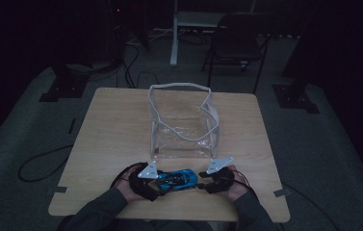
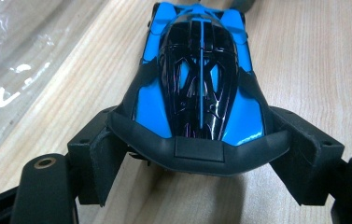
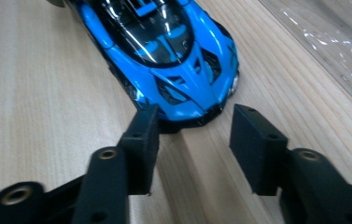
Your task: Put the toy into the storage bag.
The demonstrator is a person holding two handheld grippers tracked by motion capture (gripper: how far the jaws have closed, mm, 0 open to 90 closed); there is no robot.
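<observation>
A blue and black toy car (image 1: 179, 179) lies on the wooden table (image 1: 111, 139) near its front edge, between the two grippers. My left gripper (image 1: 162, 182) has the car's tail (image 2: 201, 79) between its jaws (image 2: 201, 161). The black rear wing touches both pads, so it is shut on the car. From the other side, my right gripper (image 1: 203, 185) faces the car's nose (image 3: 187, 93). Its jaws (image 3: 192, 135) stand apart, with the nose just beyond the fingertips and bare wood between them. A hand holds each gripper.
A clear plastic bag (image 1: 181, 125) with white trim stands open-topped just behind the car, mid-table. Its film shows at the edges of both gripper views (image 2: 5, 70) (image 3: 332, 42). A folding chair (image 1: 239, 43) and floor cables (image 1: 39, 166) lie beyond the table.
</observation>
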